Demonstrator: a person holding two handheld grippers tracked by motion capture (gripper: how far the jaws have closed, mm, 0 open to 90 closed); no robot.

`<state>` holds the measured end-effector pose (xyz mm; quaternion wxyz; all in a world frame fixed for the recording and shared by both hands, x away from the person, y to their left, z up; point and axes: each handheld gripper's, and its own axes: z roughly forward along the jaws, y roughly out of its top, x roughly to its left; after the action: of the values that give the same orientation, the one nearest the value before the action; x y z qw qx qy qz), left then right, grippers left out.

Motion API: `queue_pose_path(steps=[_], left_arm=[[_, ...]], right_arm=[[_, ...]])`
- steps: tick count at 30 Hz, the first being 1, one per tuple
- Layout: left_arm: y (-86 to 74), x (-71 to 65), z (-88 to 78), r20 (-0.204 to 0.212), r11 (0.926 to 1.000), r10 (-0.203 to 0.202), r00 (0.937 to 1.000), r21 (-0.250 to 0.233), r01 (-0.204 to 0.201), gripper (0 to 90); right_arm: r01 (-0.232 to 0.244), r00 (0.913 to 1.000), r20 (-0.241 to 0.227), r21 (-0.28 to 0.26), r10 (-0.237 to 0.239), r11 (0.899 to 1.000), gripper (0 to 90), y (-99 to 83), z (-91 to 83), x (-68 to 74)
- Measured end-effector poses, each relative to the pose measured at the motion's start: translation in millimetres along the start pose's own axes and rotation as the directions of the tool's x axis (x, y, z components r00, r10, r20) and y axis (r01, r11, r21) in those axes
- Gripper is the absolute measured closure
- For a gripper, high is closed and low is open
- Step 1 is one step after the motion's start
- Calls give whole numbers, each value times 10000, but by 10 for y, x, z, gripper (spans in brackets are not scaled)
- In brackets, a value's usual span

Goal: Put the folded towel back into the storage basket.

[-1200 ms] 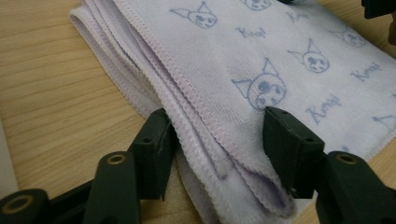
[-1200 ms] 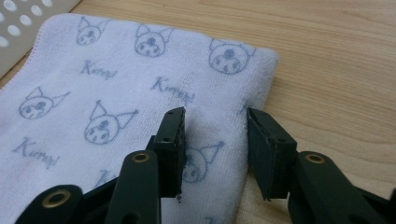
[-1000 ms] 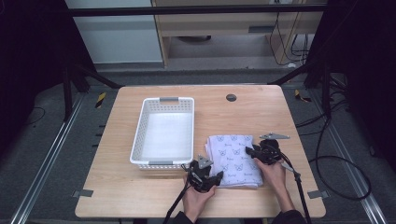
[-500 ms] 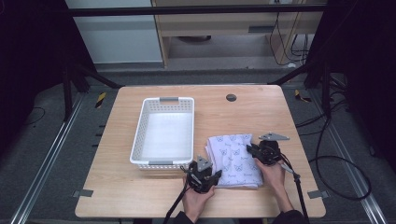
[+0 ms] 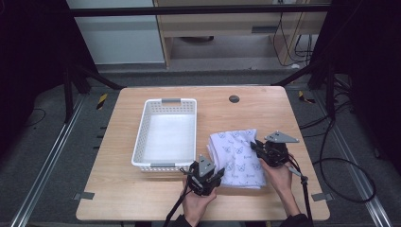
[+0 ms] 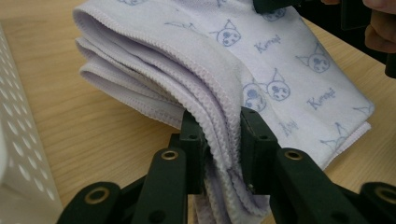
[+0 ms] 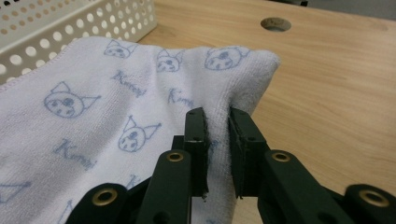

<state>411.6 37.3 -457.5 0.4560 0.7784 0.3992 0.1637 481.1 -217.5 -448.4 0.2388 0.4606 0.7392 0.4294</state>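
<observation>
A folded pale lilac towel (image 5: 239, 158) printed with blue cat faces lies on the wooden table (image 5: 265, 109), right of the basket. My left gripper (image 5: 213, 174) is shut on the towel's near left corner. In the left gripper view its jaws (image 6: 219, 122) pinch the stacked hemmed layers of the towel (image 6: 280, 70), which lift off the wood. My right gripper (image 5: 257, 146) is shut on the towel's right folded edge. In the right gripper view it (image 7: 217, 116) squeezes a ridge of the towel (image 7: 116, 102) between its pads.
A white perforated basket (image 5: 142, 142) stands just left of the towel, its wall close to the left gripper (image 6: 18, 154) and behind the towel (image 7: 70, 18). A round hole (image 5: 233, 99) sits in the table's far side. Bare wood lies right of the towel.
Both grippers have closed on the towel's edges and risen a little, pulling the gripped edges up off the table. The basket has not moved.
</observation>
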Motion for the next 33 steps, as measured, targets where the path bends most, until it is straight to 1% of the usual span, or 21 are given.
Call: queue_pose_path(steps=[2, 7, 10, 14, 15, 21, 25, 28, 33], left_arm=[[27, -13, -35, 7, 9999, 96, 10000, -76, -96, 724], [99, -18, -112, 1, 9993, 326, 9995, -191, -326, 725], [130, -30, -138, -20, 9987, 461, 9989, -238, -461, 724], [178, -52, -176, -37, 9975, 638, 9980, -293, -638, 724], [212, -48, -198, -18, 9973, 649, 9979, -345, -649, 724], [289, -60, -262, -22, 9959, 771, 9970, -475, -771, 725], [335, -65, -293, -58, 9951, 846, 9964, -516, -848, 726], [380, -43, -329, -17, 9946, 819, 9966, -644, -819, 727], [460, -11, -397, -101, 9933, 858, 9963, -775, -863, 728]], right_arm=[[87, 10000, 16, -175, -86, 9998, 786, 46, -62, 20], [22, 10000, -15, -379, -23, 9993, 786, 90, -144, 35], [123, 9999, 69, -511, -120, 9986, 786, 114, -188, 47], [134, 9998, 140, -610, -125, 9981, 786, 145, -228, 54], [171, 9997, 185, -673, -159, 9976, 786, 166, -252, 60], [98, 9998, 181, -910, -82, 9958, 787, 206, -305, 58], [151, 9996, 232, -1023, -128, 9946, 787, 245, -329, 74], [97, 9997, 242, -1135, -70, 9935, 788, 289, -349, 87], [167, 9995, 288, -1263, -132, 9918, 788, 349, -368, 124]])
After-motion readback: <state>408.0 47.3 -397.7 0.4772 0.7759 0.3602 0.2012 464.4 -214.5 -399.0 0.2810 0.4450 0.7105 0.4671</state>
